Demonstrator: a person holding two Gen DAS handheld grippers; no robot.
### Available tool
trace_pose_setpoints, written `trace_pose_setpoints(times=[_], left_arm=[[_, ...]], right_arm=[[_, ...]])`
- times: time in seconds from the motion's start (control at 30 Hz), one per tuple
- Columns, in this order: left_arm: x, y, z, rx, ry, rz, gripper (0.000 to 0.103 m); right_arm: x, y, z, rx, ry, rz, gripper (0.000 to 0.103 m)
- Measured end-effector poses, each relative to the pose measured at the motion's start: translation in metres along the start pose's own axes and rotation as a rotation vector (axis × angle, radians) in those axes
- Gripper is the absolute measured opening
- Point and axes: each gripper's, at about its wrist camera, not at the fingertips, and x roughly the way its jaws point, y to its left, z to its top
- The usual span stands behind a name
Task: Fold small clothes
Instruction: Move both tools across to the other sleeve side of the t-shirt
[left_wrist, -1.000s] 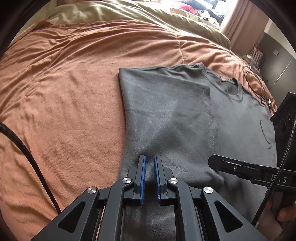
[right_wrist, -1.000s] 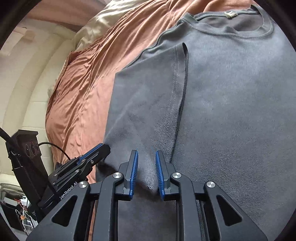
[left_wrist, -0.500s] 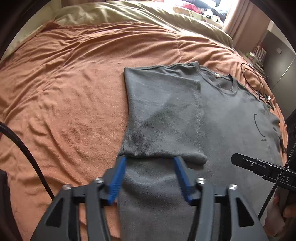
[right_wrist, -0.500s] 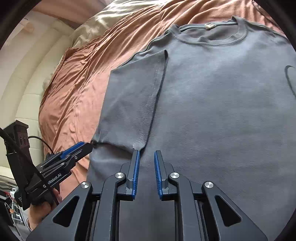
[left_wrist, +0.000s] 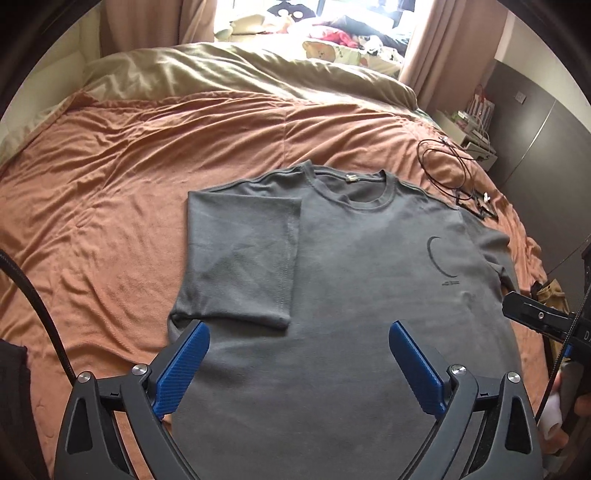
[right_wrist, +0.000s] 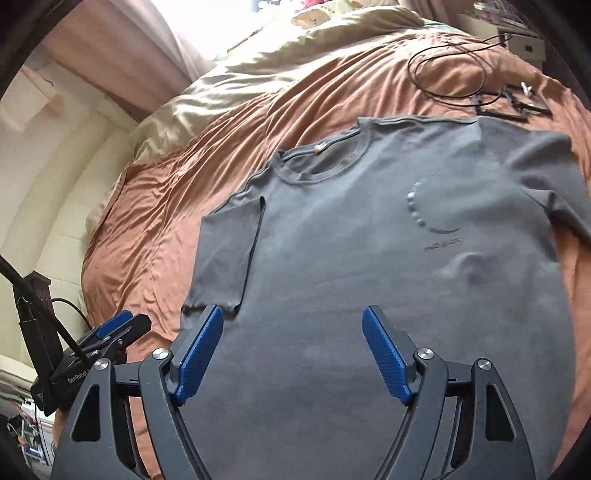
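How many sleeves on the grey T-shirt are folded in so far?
1. The left sleeve lies folded over the T-shirt body; the right sleeve is spread out on the orange bedspread.

One grey T-shirt (left_wrist: 354, 295), two grippers, one bedspread (left_wrist: 129, 177)

My left gripper (left_wrist: 298, 360) has two black, ribbed-frame arms with triangular cut-outs, each ending in a blue pad with a fine ribbed texture (left_wrist: 184, 365). Round silver screw heads sit at the joints. A thick black cable (left_wrist: 40, 314) curves past on the left. My right gripper (right_wrist: 293, 350) is built the same: black linkages, silver screws, blue ribbed fingers (right_wrist: 386, 354). From the right wrist view, my left tool's side carries white lettering reading "GenRobot". At the right edge of the left wrist view my right hand (left_wrist: 576, 406) shows bare skin around a dark handle.
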Motion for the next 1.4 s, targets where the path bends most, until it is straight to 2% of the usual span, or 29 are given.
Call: trace_pose_setpoints(times=[0.3, 0.47, 0.57, 0.8, 0.93, 1.07, 1.2, 1.4], left_arm=[[-0.031, -0.083, 0.008, 0.089, -0.008, -0.061, 0.103], [-0.042, -0.121, 0.011, 0.138, -0.013, -0.091, 0.103], [-0.048, -0.147, 0.012, 0.176, -0.029, -0.084, 0.103], [-0.054, -0.204, 0.012, 0.297, -0.086, -0.046, 0.103], [-0.058, -0.229, 0.013, 0.32, -0.155, -0.086, 0.103], [-0.045, -0.256, 0.02, 0.325, -0.147, -0.149, 0.103], [-0.028, -0.282, 0.027, 0.341, -0.162, -0.147, 0.102], [0.006, -0.303, 0.039, 0.307, -0.144, -0.188, 0.102]], right_arm=[[-0.103, -0.042, -0.011, 0.02, -0.09, -0.142, 0.077], [-0.151, -0.066, -0.011, 0.041, -0.125, -0.188, 0.077], [-0.18, -0.079, -0.011, 0.038, -0.158, -0.218, 0.077], [-0.221, -0.112, -0.005, 0.022, -0.167, -0.272, 0.077], [-0.234, -0.131, -0.003, 0.029, -0.176, -0.281, 0.077], [-0.237, -0.148, -0.005, 0.039, -0.213, -0.259, 0.077], [-0.227, -0.174, 0.0, 0.069, -0.2, -0.255, 0.077], [-0.195, -0.202, 0.017, 0.09, -0.178, -0.215, 0.077]])
